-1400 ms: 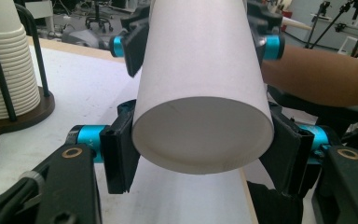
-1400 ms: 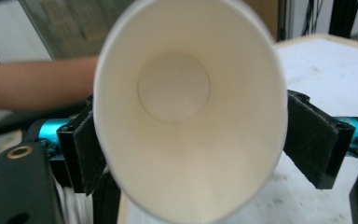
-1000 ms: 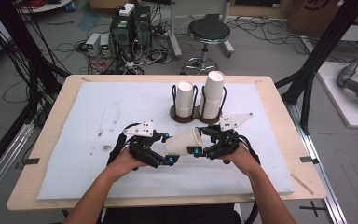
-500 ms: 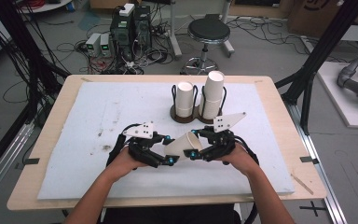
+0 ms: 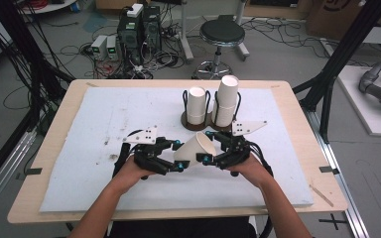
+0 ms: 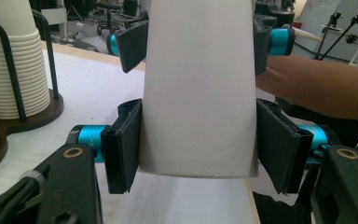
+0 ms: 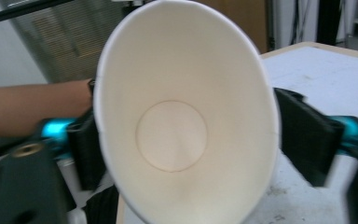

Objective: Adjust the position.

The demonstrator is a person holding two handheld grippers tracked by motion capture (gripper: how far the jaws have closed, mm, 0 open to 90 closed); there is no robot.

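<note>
Paper is what I hold: a white paper cup [image 5: 196, 148] lies on its side just below the middle of the high view, above the white surface [image 5: 79, 124], between my two claws. My left claw [image 5: 177, 161] is clenched on the narrow bottom end; in the left claw view its pads [image 6: 126, 144] press both walls. My right claw [image 5: 213, 148] stands around the rim end, and its jaws have just been opening, so in the right claw view I see gaps beside the mouth and it no longer presses. I judge the danger is here: one grip near the base may crush the thin wall, or the cup may tilt and slip down. Behind stand two cup stacks [image 5: 197, 105] in a holder.
</note>
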